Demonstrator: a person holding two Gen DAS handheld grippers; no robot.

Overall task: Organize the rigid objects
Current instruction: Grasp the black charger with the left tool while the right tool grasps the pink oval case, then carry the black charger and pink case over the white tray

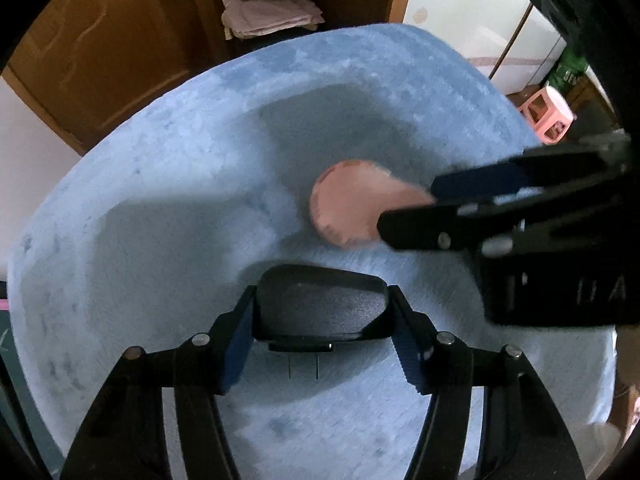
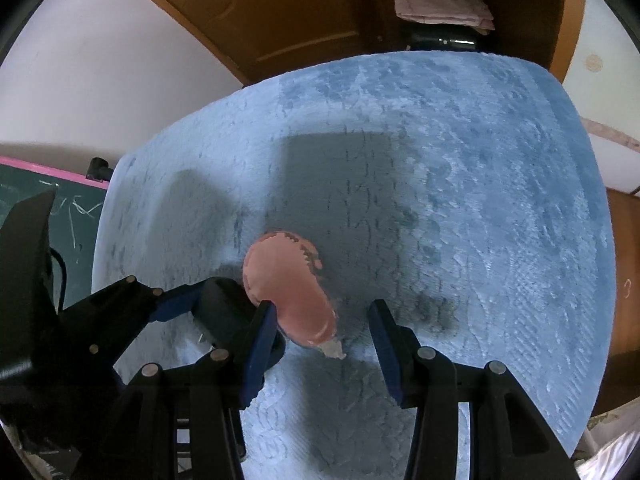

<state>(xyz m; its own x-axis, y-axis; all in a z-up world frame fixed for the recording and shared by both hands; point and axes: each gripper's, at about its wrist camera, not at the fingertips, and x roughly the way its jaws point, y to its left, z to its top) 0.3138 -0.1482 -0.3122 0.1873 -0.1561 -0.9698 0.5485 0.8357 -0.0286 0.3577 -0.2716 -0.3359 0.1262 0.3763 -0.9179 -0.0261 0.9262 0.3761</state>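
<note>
Blue fuzzy mat (image 2: pixel 460 160) is mostly bare, left gripper (image 1: pixel 322 344) clamped on a black plug (image 1: pixel 320 304), right gripper (image 2: pixel 322 344) spread around the pink case (image 2: pixel 292 284), so sorting's barely started.

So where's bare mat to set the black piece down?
The blue mat is bare on its far half toward the wooden cabinet, and along its right side. It is crowded near centre, where the left gripper clamps the black piece beside the pink object at the open right gripper.
</note>
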